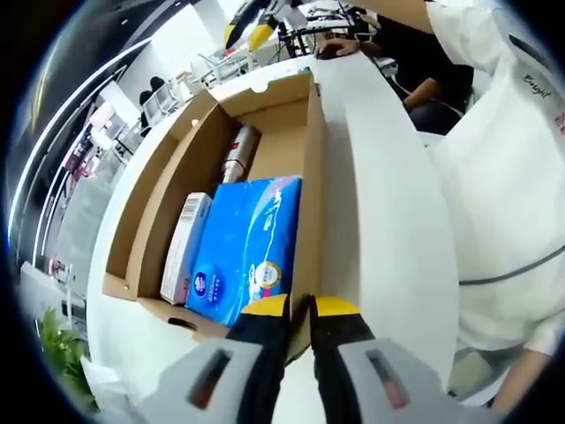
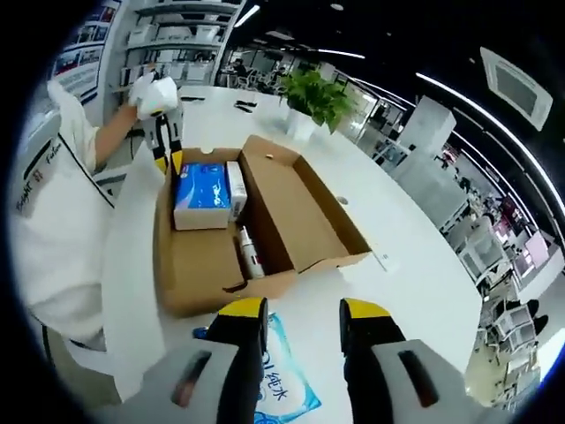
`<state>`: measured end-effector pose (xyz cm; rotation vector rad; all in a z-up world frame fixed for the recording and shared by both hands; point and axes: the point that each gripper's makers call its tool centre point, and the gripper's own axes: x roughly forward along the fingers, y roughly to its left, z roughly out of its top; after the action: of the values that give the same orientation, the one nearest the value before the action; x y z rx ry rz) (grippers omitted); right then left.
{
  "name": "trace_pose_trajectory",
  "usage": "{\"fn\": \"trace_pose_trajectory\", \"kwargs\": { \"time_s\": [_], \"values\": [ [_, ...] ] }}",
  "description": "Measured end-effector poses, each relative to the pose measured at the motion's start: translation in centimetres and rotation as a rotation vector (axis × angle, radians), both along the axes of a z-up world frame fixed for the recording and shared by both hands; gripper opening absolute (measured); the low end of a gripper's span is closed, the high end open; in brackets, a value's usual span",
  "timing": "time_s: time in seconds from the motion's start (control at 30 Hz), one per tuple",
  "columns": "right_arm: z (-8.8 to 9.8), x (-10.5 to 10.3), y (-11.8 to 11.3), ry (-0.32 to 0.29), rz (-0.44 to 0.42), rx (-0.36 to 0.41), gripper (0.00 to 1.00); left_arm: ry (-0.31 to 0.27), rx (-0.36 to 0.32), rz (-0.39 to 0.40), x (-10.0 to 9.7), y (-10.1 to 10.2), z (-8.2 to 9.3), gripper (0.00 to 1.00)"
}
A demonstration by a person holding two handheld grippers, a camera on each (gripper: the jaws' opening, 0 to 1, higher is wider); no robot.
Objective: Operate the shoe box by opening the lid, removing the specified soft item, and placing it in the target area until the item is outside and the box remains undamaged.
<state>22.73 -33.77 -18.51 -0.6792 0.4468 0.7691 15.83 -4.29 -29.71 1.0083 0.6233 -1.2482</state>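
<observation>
The brown cardboard shoe box [image 1: 313,177] lies open on the white table. Inside it are a blue soft tissue pack [image 1: 247,247], a white carton [image 1: 185,243] and a silver bottle [image 1: 240,152]. My left gripper [image 1: 300,311] is shut on the box's near side wall. In the right gripper view the box [image 2: 199,265] sits ahead with its lid [image 2: 300,208] folded out flat, the blue pack [image 2: 201,196] still inside, and the left gripper [image 2: 168,155] at the far wall. My right gripper [image 2: 305,322] hangs open above a blue-and-white soft pack [image 2: 287,375] lying on the table outside the box.
A person in white [image 2: 53,221] stands close along the table's edge beside the box. A potted plant [image 2: 313,93] stands farther back on the table [image 2: 415,265]. Another person sits at the far end [image 1: 415,62].
</observation>
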Motion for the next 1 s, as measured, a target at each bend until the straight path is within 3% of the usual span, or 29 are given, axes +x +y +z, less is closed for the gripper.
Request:
{"fn": "trace_pose_trajectory", "kwargs": {
  "time_s": [0.1, 0.13, 0.17, 0.23, 0.27, 0.37, 0.5, 0.57, 0.63, 0.73, 0.87, 0.97, 1.0],
  "values": [
    [-0.3, 0.7, -1.0, -0.009, -0.113, -0.020, 0.34, -0.008, 0.003, -0.007, 0.0, 0.0, 0.0, 0.09],
    [-0.1, 1.2, -1.8, -0.012, -0.202, -0.008, 0.33, -0.013, 0.008, -0.012, -0.1, 0.0, 0.0, 0.09],
    [0.4, 1.6, -1.8, -0.040, -0.230, 0.030, 0.34, -0.012, 0.008, -0.011, 0.0, 0.0, 0.0, 0.09],
    [0.9, 1.4, -0.8, -0.010, -0.226, 0.140, 0.37, -0.007, 0.003, -0.006, 0.0, 0.0, 0.0, 0.09],
    [1.3, 1.4, -0.2, -0.026, -0.197, 0.177, 0.39, -0.007, 0.002, -0.006, 0.0, 0.0, 0.0, 0.09],
    [1.9, 1.6, 0.2, -0.067, -0.200, 0.218, 0.47, -0.002, 0.004, -0.002, 0.0, 0.0, 0.0, 0.09],
    [1.9, 1.4, 1.0, -0.039, -0.220, 0.308, 0.43, 0.007, 0.004, 0.006, 0.0, 0.0, 0.0, 0.08],
    [2.1, 1.4, 1.1, -0.056, -0.219, 0.313, 0.43, 0.018, 0.007, 0.008, 0.1, 0.0, -0.1, 0.08],
    [2.4, 1.6, 0.8, -0.070, -0.246, 0.314, 0.36, 0.011, 0.011, -0.003, 0.0, 0.0, -0.1, 0.08],
    [2.7, 1.1, 1.9, 0.000, -0.265, 0.432, 0.36, 0.013, 0.009, -0.001, 0.0, 0.0, -0.1, 0.08],
    [2.4, 0.9, 2.9, -0.011, -0.256, 0.422, 0.33, 0.016, 0.009, -0.001, 0.0, 0.0, -0.1, 0.08],
    [1.5, 0.7, 4.0, -0.038, -0.219, 0.343, 0.31, 0.017, 0.007, -0.002, 0.0, 0.0, -0.1, 0.08],
    [1.3, 0.7, 4.4, -0.035, -0.229, 0.350, 0.32, 0.017, 0.006, -0.001, 0.0, 0.0, -0.1, 0.08]
  ]
}}
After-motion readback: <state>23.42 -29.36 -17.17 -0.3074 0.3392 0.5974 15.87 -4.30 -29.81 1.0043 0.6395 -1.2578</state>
